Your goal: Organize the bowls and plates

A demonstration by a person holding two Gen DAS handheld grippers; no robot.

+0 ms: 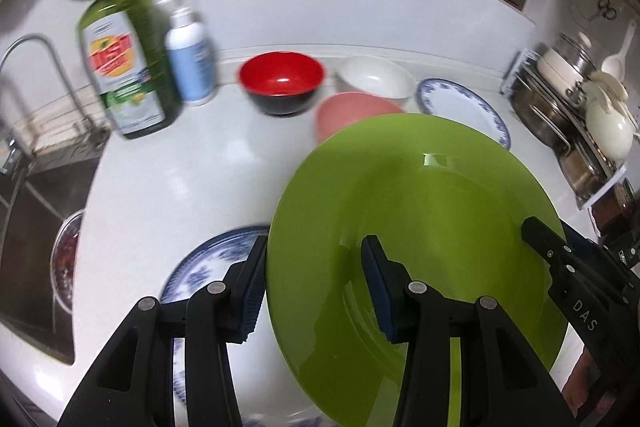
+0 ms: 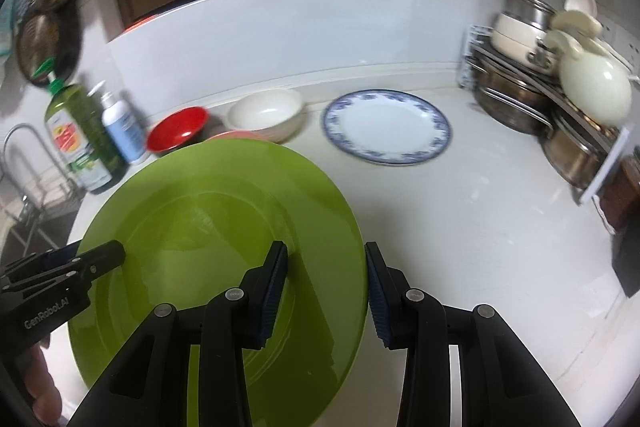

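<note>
A large green plate point(image 1: 420, 219) point(image 2: 216, 227) hangs tilted above the white counter, held from both sides. My left gripper point(image 1: 316, 287) point(image 2: 116, 253) is shut on its left rim, and my right gripper point(image 2: 326, 287) point(image 1: 536, 231) is shut on its right rim. Beneath the plate's left side lies a blue-patterned plate point(image 1: 204, 267). At the back stand a red bowl point(image 1: 280, 75) point(image 2: 178, 127), a white bowl point(image 1: 376, 75) point(image 2: 264, 111) and a pink bowl point(image 1: 352, 111) point(image 2: 240, 135), the pink one partly hidden by the green plate. Another blue-rimmed plate point(image 1: 464, 103) point(image 2: 386, 125) lies flat to their right.
A green dish-soap bottle point(image 1: 128, 67) point(image 2: 80, 139) and a white pump bottle point(image 1: 188, 59) point(image 2: 122, 127) stand at the back left by the faucet point(image 1: 36, 59). The sink point(image 1: 40, 227) drops off on the left. A rack of pots point(image 1: 580, 115) point(image 2: 560, 87) fills the right corner.
</note>
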